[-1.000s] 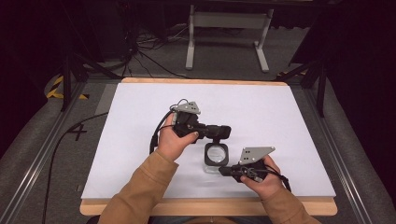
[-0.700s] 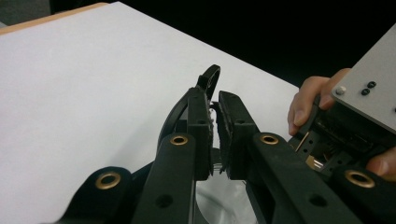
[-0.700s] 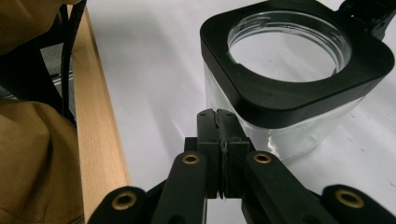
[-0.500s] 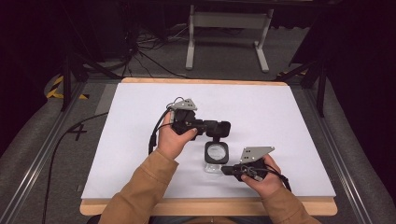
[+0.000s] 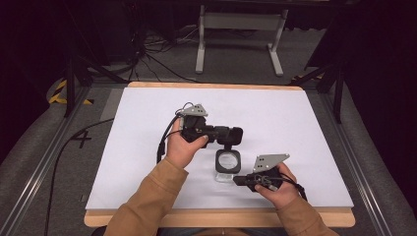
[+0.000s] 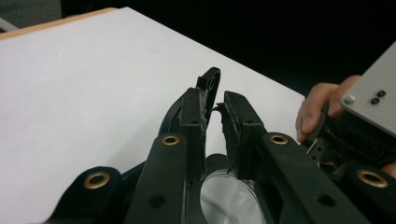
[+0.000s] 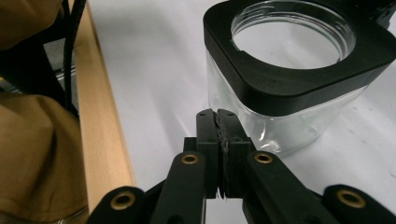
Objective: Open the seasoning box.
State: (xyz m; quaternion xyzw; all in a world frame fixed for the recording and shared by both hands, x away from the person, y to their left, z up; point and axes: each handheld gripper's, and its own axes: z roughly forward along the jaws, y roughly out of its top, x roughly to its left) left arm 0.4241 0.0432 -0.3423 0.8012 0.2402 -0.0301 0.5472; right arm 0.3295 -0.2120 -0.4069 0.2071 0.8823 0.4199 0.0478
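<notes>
Your table point(image 5: 147, 222): a wooden top, pale edge showing at front and back. A white sheet point(image 5: 142, 147) covers nearly all of it. One clear glass jar point(image 5: 228, 164) with black collar stands on the sheet.

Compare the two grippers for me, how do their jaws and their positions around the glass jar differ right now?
The left gripper sits at the far side of the glass jar, above its rim; the right gripper is at the near side, low beside its wall. The left gripper's jaws show a narrow gap, while the right gripper's jaws are pressed shut on nothing. The left gripper points toward the person's right; the right gripper points left. Both are black, hand-held, and carry a grey plate.
</notes>
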